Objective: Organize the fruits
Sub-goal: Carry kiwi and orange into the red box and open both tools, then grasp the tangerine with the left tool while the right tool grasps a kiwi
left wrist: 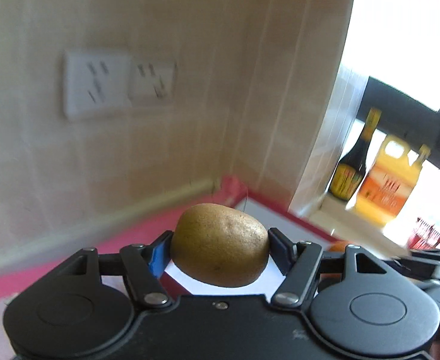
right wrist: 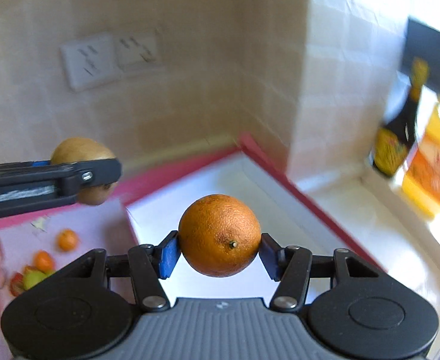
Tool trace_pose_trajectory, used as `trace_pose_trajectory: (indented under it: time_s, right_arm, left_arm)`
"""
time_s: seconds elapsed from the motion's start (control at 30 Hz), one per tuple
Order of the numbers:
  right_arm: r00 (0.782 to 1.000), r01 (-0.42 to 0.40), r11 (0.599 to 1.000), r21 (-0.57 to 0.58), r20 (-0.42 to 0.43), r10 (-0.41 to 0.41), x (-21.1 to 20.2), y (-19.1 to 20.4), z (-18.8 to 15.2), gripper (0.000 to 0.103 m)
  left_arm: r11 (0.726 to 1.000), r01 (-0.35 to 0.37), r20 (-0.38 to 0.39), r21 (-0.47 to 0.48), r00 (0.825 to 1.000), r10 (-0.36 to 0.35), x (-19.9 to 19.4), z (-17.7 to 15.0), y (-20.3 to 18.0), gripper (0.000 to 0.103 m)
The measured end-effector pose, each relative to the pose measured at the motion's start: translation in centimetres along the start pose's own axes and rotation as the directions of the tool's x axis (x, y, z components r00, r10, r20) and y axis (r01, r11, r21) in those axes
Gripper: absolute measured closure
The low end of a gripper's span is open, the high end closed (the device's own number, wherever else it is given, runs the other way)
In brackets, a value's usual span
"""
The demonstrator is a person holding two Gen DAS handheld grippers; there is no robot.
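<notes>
My left gripper (left wrist: 220, 247) is shut on a brown kiwi (left wrist: 220, 244) and holds it in the air above a white box with a red rim (left wrist: 280, 213). My right gripper (right wrist: 219, 252) is shut on an orange (right wrist: 219, 235), also raised over the white box (right wrist: 250, 186). In the right wrist view the left gripper (right wrist: 49, 180) with the kiwi (right wrist: 82, 150) is to the upper left. Two small oranges (right wrist: 67, 240) and other fruit (right wrist: 31, 279) lie on a pale board at the lower left.
A tiled wall with two white sockets (left wrist: 118, 82) stands behind. A dark sauce bottle (left wrist: 352, 165) and a yellow oil jug (left wrist: 385, 183) stand on a sill at the right. A tiled column (right wrist: 340, 90) flanks the box.
</notes>
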State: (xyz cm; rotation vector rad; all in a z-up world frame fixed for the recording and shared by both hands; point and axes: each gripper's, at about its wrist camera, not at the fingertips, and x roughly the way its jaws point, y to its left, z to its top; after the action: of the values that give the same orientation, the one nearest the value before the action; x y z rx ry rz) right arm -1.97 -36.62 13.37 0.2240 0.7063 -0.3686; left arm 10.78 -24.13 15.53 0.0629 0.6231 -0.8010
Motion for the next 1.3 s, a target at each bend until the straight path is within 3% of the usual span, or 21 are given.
trace_pose_trajectory:
  time_s: [0.27, 0.43, 0.5, 0.77, 0.9, 0.97, 1.07, 1.13, 1.17, 1.2, 1.3]
  right_arm:
    - [0.982, -0.001, 0.993, 0.115, -0.186, 0.022, 5.4, -1.9, -3.3, 0.045]
    - [0.974, 0.017, 0.992, 0.125, -0.226, 0.012, 6.2, -2.2, -4.0, 0.042]
    - [0.98, 0.015, 0.99, 0.137, -0.196, 0.013, 5.6, -2.8, -3.4, 0.039]
    - [0.995, -0.021, 0.991, 0.129, -0.094, 0.033, 1.9, -2.0, -1.7, 0.038]
    - [0.995, -0.094, 0.992, 0.079, -0.03, 0.097, -0.2, 0.0, -0.3, 0.038]
    - [0.991, -0.135, 0.991, 0.02, 0.019, 0.134, -1.9, 2.0, 0.3, 0.037]
    - [0.973, -0.223, 0.972, -0.076, 0.042, 0.227, -2.6, 5.8, 0.0, 0.035]
    - [0.959, -0.279, 0.948, -0.152, 0.008, 0.284, -2.2, 9.2, -1.3, 0.035]
    - [0.954, -0.297, 0.937, -0.185, -0.013, 0.3, -1.8, 10.8, -1.9, 0.036]
    - [0.949, -0.313, 0.925, -0.213, -0.037, 0.313, -1.4, 12.3, -2.4, 0.036]
    - [0.928, -0.371, 0.888, -0.272, -0.094, 0.36, -0.9, 16.0, -3.6, 0.037]
  left_arm:
    - [0.996, 0.08, -0.153, -0.028, 0.985, -0.084, 6.7, -2.8, -0.7, 0.023]
    - [0.995, 0.097, -0.209, -0.008, 0.973, -0.097, 7.8, -4.2, -1.1, 0.023]
    - [0.994, 0.109, -0.211, -0.009, 0.971, -0.108, 7.6, -4.1, -0.9, 0.022]
    - [0.996, 0.084, -0.109, 0.004, 0.991, -0.083, 1.5, -2.1, 0.2, 0.021]
    - [1.0, 0.003, -0.031, 0.01, 1.0, -0.003, -4.8, -1.2, 2.2, 0.021]
    - [0.997, -0.079, 0.014, 0.002, 0.997, 0.079, -9.2, -1.3, 4.4, 0.021]
    - [0.968, -0.242, 0.038, -0.067, 0.969, 0.245, -14.5, -2.7, 8.2, 0.019]
    - [0.917, -0.378, 0.001, -0.123, 0.925, 0.381, -17.1, -4.7, 11.1, 0.019]
    - [0.881, -0.443, -0.018, -0.167, 0.894, 0.447, -18.5, -6.1, 12.8, 0.019]
    - [0.862, -0.465, -0.027, -0.203, 0.882, 0.47, -19.5, -7.3, 14.1, 0.019]
    - [0.819, -0.488, -0.072, -0.301, 0.868, 0.491, -22.1, -10.8, 17.1, 0.019]
